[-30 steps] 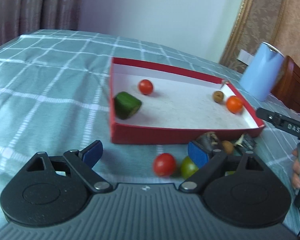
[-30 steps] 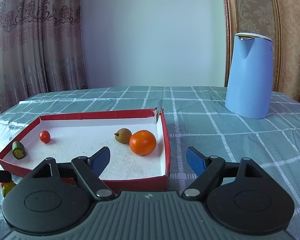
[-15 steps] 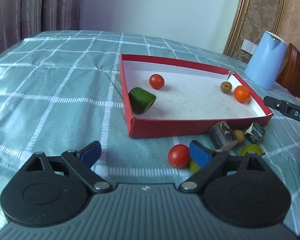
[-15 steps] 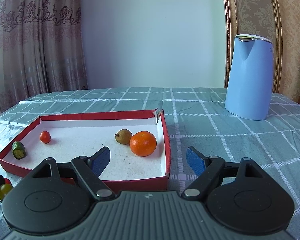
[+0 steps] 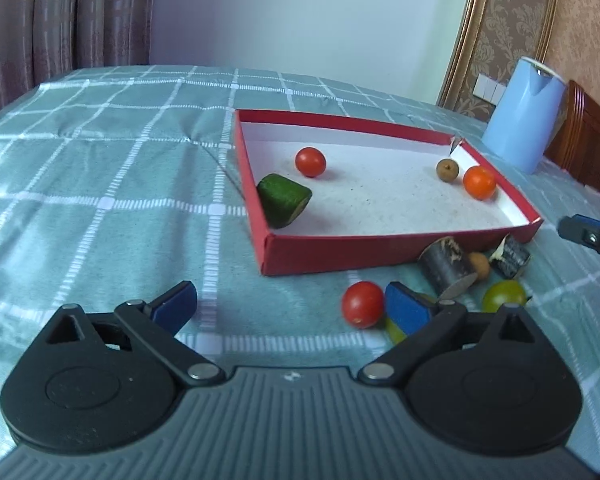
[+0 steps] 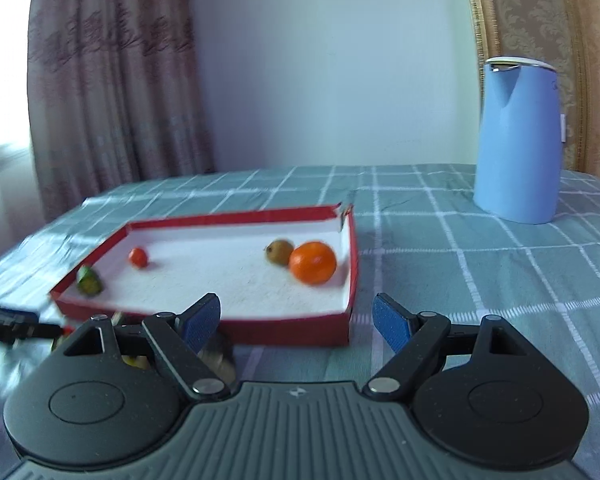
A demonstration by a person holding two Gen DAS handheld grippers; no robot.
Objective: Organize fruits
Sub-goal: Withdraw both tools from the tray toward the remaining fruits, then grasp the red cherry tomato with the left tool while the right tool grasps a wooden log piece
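A red box (image 5: 324, 250) with a white floor holds a red tomato (image 5: 310, 161), a green cucumber piece (image 5: 284, 200), a brown longan (image 5: 447, 169) and an orange (image 5: 479, 182). In front of it on the cloth lie a red tomato (image 5: 362, 304), a dark cylinder piece (image 5: 446, 272), a small brown fruit (image 5: 480, 266), a dark chunk (image 5: 511, 257) and a green tomato (image 5: 503, 296). My left gripper (image 5: 294, 304) is open, its right pad beside the loose tomato. My right gripper (image 6: 298, 320) is open at the box's (image 6: 292, 326) near wall.
A blue kettle (image 5: 524, 114) stands at the back right, also in the right wrist view (image 6: 518, 140). A teal checked cloth (image 5: 100, 184) covers the table. A wooden chair (image 5: 588, 140) is beyond the kettle. Curtains hang behind.
The left gripper has drawn back and risen, so the loose fruits sit closer to its right pad. The right gripper has swung right and lifted; its view is blurred.
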